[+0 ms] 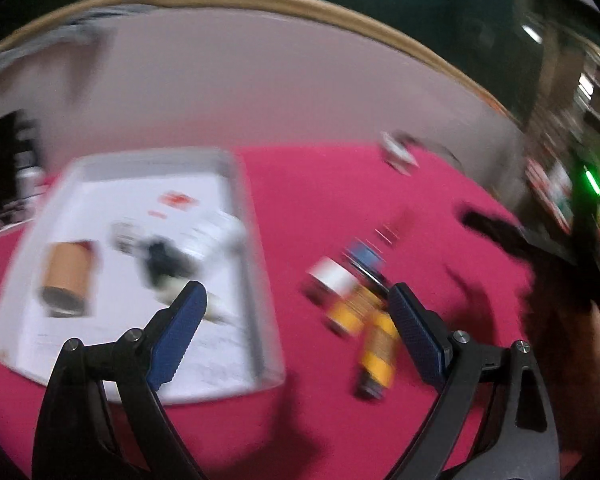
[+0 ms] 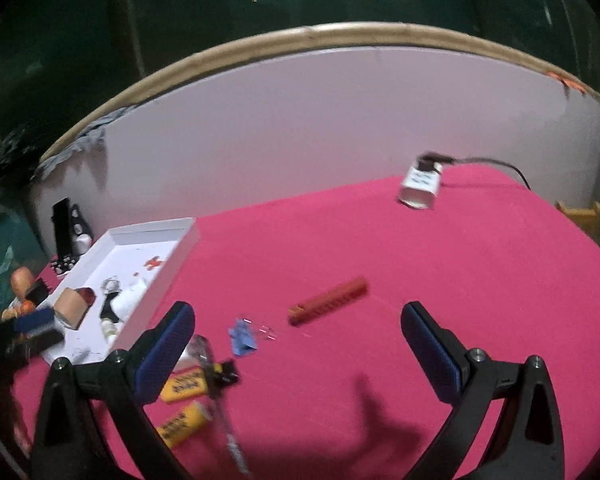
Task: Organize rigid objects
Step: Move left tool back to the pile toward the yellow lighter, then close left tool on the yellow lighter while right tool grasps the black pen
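My left gripper (image 1: 296,294) is open and empty above the pink cloth, between a white tray (image 1: 236,184) and a blurred cluster of small items. The tray holds a brown cylinder (image 1: 66,276) and some black and white pieces. Two yellow batteries (image 1: 376,340) lie close to the right fingertip, beside a white roll (image 1: 332,274). My right gripper (image 2: 298,312) is also open and empty. A red toothed bar (image 2: 328,306) lies just beyond its fingertips, a small blue piece (image 2: 242,336) to the left. The yellow batteries (image 2: 184,386) lie by its left finger.
A white charger (image 2: 420,184) with a black cable sits at the far right of the cloth. The white tray (image 2: 188,240) lies at left, with black boxes (image 2: 66,228) behind it. A pale wall panel stands behind the table. A clear stick (image 2: 228,436) lies across the batteries.
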{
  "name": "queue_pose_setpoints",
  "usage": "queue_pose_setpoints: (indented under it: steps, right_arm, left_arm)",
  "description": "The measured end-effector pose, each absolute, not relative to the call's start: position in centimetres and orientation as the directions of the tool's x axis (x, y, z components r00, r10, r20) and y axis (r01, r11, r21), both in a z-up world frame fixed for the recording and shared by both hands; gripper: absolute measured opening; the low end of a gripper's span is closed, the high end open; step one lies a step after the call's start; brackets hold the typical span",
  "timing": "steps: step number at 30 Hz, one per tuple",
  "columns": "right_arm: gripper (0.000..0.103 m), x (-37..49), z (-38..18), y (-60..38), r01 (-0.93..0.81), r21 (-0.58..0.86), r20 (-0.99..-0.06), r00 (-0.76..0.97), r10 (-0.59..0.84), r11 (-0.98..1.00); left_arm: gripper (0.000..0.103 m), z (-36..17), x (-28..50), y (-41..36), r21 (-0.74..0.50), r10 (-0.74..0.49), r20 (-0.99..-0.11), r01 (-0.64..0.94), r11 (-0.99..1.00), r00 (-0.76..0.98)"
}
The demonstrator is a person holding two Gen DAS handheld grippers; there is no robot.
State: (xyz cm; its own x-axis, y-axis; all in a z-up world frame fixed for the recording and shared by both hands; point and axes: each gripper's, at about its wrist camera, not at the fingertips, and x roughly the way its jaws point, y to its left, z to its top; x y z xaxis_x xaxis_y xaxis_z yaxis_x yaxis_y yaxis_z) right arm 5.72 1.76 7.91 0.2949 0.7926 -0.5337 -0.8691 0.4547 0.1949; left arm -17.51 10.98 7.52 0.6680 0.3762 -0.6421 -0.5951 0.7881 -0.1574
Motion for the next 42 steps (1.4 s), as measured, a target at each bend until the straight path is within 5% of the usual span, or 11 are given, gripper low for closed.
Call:
queue_pose_setpoints:
  steps: [4,8,19,25,35,37,42]
  right_arm:
    - [0.103,7.0,7.3,0.5,-0.845,0.233,-0.542,0.298,0.786,0.481]
    - [0.103,7.4,7.2,-0.2,-0.841,0.254,-0.537,0.287,0.793,0.477]
    - [0.103,5.9,5.8,1.1,-0.905,0.257,-0.566,0.143,0.812,0.338]
    - [0.103,3.4,4.9,2.6,-0.952,0.152,-0.618,0.119,0.777,0.267]
    - [0.103,2.6,4.9,2.5,-0.97,0.122,-0.63,0.087,0.772,0.209]
    - [0.097,1.5,4.7,2.9,-0.983,0.091,-0.642,0.065,0.764,0.16]
    - [0.058,0.0,3.5,4.5,-0.992,0.068,-0.692,0.026,0.721,0.102]
  left_arm:
    - [0.092,5.9,-14.5,7.8,-0.119,0.271,-0.698,-0.48,0.869,0.663]
    - [0.059,3.8,-12.1,7.2,-0.081,0.25,-0.767,-0.476,0.876,0.591]
    - [0.058,1.3,-10.3,6.5,-0.01,0.27,-0.809,-0.472,0.881,0.522]
    - [0.024,1.5,-10.6,6.6,-0.011,0.27,-0.805,-0.47,0.883,0.528]
    - [0.024,1.6,-11.7,6.4,-0.012,0.294,-0.788,-0.491,0.871,0.541]
    - [0.024,1.7,-12.5,6.5,-0.016,0.303,-0.786,-0.507,0.862,0.539]
    - [0.024,1.4,-14.4,6.6,-0.035,0.314,-0.789,-0.547,0.836,0.529]
